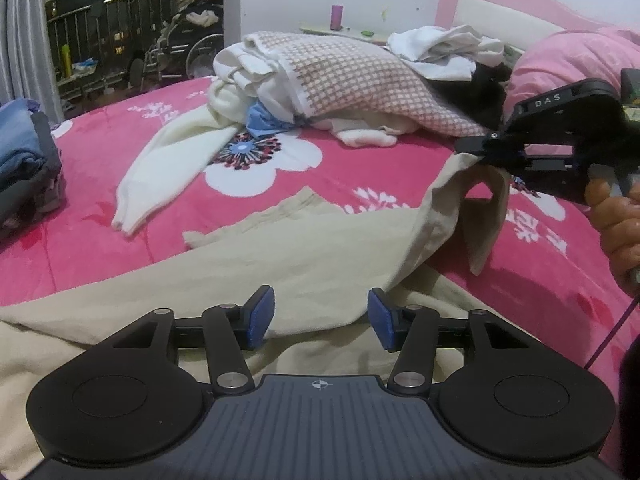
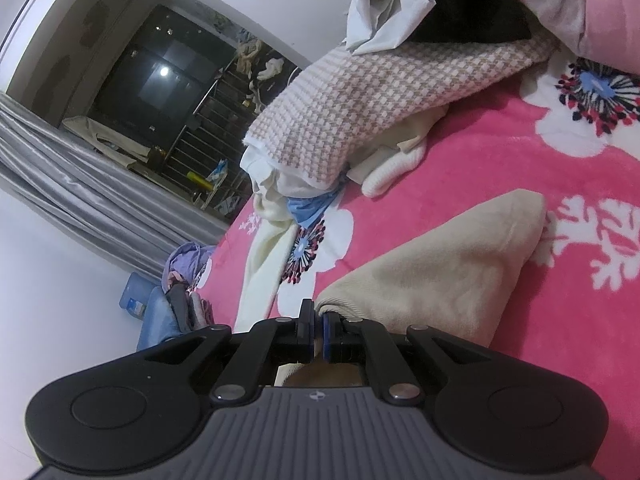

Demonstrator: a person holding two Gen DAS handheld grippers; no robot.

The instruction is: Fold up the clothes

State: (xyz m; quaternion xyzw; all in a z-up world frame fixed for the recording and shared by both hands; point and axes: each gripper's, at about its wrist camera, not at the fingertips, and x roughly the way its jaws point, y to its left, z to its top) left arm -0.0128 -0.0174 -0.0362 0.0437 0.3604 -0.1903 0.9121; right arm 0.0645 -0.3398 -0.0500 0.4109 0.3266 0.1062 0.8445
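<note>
Beige garment [image 1: 304, 252] lay on my pink bedspread [image 1: 100, 248] with white flowers; pink-and-white checked knit [image 1: 352, 80] beyond; my pads [image 1: 262, 316] were blue.

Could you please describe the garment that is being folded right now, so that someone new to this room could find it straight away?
Start at the bed's pink floral blanket. The beige garment lies spread across its near side, one corner lifted and pinched in the right gripper, the open left gripper above it. Unlike the cream sweater and the checked knit behind, it is plain tan and flat.
</note>
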